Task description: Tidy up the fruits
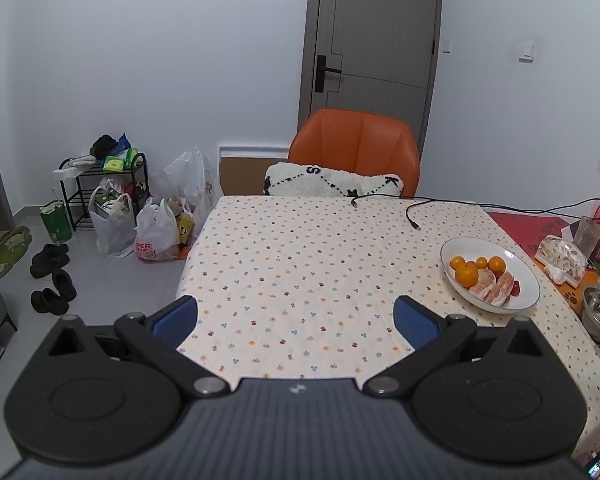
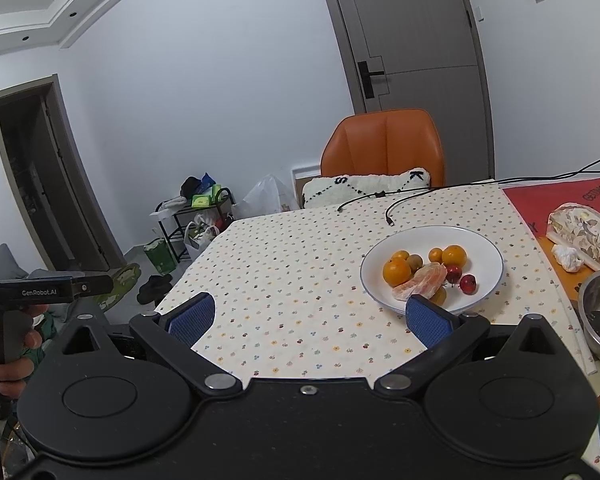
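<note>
left gripper (image 1: 296, 316) agape | right gripper (image 2: 310, 316) agape | plate (image 2: 488, 248) near table's right side

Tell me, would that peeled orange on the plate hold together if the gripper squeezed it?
Probably not well. The peeled orange shows bare segments already parting, so it looks soft and may split or leak. It lies against other fruit on the plate, so a push would likely nudge the round ones rolling.

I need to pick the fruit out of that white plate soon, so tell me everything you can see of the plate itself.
The white plate is round and shallow, glossy like ceramic, with a thin dark line around its rim. It sits flat on the dotted tablecloth, toward the table's right side. It holds small oranges, a peeled citrus piece and small red fruits. Neither tool touches it; the right tool, open, is nearest.
</note>
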`<state>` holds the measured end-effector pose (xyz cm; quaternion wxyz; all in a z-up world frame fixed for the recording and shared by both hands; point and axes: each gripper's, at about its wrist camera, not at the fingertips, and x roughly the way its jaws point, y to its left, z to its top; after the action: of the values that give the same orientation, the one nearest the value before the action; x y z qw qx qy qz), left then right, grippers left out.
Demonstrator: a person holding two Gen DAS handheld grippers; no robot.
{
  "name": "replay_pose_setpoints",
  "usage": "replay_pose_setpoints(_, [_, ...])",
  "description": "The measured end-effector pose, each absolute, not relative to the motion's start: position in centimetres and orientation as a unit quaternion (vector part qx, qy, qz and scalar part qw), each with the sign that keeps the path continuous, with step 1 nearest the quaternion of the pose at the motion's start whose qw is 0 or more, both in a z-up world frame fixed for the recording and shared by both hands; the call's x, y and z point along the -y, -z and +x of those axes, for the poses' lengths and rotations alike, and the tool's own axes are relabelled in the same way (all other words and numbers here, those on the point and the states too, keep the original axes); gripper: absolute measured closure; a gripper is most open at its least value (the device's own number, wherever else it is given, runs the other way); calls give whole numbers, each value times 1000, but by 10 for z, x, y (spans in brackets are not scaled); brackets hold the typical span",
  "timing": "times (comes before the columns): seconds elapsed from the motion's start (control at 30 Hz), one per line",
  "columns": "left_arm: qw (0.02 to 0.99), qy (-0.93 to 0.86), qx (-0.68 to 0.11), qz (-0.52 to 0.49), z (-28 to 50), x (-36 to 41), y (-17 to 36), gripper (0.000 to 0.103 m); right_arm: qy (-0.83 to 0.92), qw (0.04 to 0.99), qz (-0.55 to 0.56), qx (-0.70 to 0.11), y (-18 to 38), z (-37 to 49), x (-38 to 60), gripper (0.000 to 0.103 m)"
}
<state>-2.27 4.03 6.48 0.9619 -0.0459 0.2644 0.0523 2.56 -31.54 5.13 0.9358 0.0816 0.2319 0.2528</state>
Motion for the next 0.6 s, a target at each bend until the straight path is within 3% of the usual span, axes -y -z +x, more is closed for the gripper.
replay_pose_setpoints(0.6, [960,-38,-275,-45,-20,-33,-58,0,-254,935,75,-235,-49,24,311,0])
